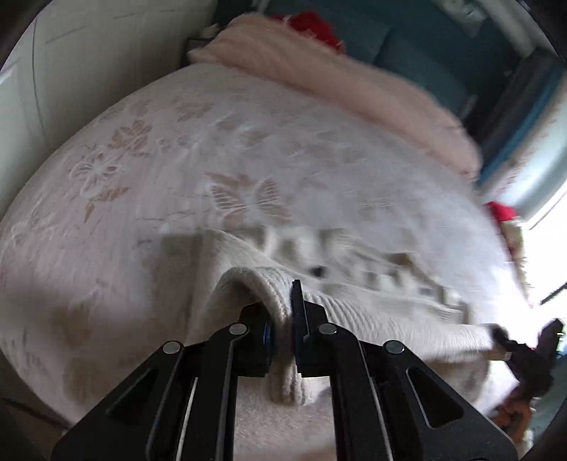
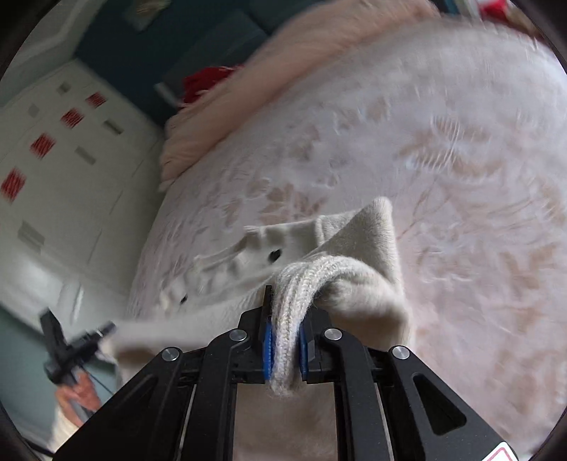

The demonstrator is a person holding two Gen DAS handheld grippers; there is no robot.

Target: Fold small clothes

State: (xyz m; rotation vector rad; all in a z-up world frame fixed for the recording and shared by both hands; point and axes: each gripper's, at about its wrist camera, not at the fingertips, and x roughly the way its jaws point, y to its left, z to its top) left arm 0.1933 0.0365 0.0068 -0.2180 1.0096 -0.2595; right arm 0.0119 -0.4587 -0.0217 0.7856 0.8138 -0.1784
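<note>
A cream knitted sweater (image 1: 354,301) with a ribbed hem and a blurred pattern hangs stretched above the bed. My left gripper (image 1: 281,329) is shut on its ribbed edge at one end. My right gripper (image 2: 285,340) is shut on the ribbed edge (image 2: 301,283) at the other end. A folded corner of the sweater (image 2: 368,234) sticks up beyond the right gripper. In the left wrist view the right gripper (image 1: 521,349) shows at the far right, holding the cloth. In the right wrist view the left gripper (image 2: 71,347) shows at the far left. Both views are motion-blurred.
The bed carries a pale floral bedspread (image 1: 177,170). A pink fluffy blanket (image 1: 336,81) lies along its far side with a red item (image 1: 312,25) behind it. A white cabinet (image 2: 63,184) stands beside the bed. A bright window (image 1: 545,220) is at the right.
</note>
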